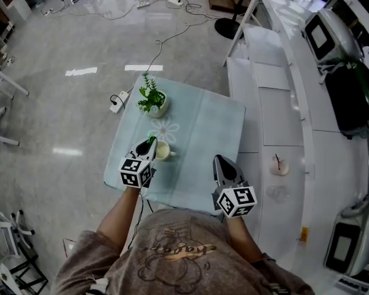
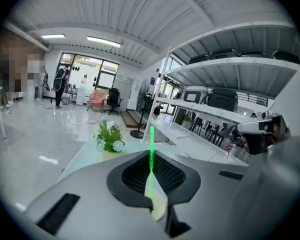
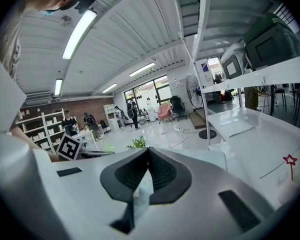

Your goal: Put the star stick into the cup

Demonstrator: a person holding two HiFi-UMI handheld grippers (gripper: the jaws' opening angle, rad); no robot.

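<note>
Gripping star stick (image 2: 151, 151) above cup (image 1: 163, 151) | left tongs (image 1: 150, 144) clenched on it | right tongs (image 1: 219, 160) closed, empty

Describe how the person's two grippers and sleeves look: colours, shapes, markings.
The left gripper and right gripper are grey shells with black ribbed pads; each bears a white cube of black square markers. The person wears a short-sleeved brownish-grey printed T-shirt.
</note>
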